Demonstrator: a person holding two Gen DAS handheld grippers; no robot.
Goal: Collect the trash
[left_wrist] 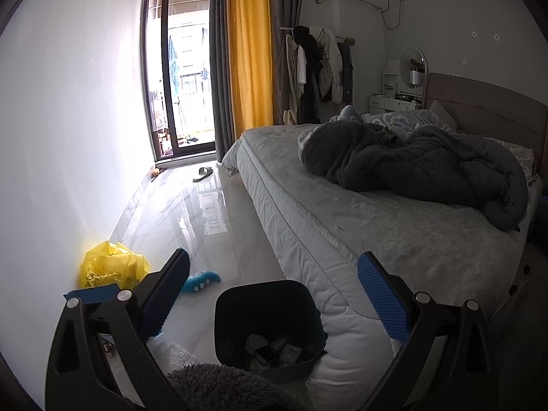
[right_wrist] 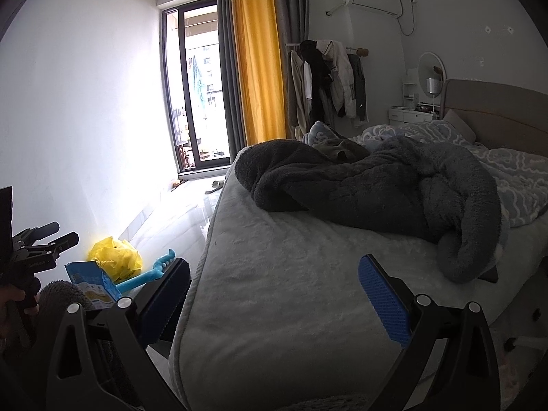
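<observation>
A dark trash bin (left_wrist: 270, 322) stands on the floor against the bed's corner, with several scraps inside. My left gripper (left_wrist: 274, 291) is open and empty, held above and just behind the bin. A crumpled yellow plastic bag (left_wrist: 111, 267) lies by the wall; it also shows in the right wrist view (right_wrist: 116, 262). A blue carton (right_wrist: 90, 282) lies near it, and its edge shows in the left wrist view (left_wrist: 90, 293). A teal toy (left_wrist: 200, 281) lies on the floor. My right gripper (right_wrist: 274, 294) is open and empty over the bed's corner. The left gripper (right_wrist: 44, 236) shows at the left edge there.
The bed (left_wrist: 394, 226) fills the right side, with a dark fleece blanket (right_wrist: 376, 181) heaped on it. Glossy floor tiles (left_wrist: 191, 212) run to a balcony door (left_wrist: 185, 78). A slipper (left_wrist: 202, 173) lies near the door. Bubble wrap (left_wrist: 171, 352) lies left of the bin.
</observation>
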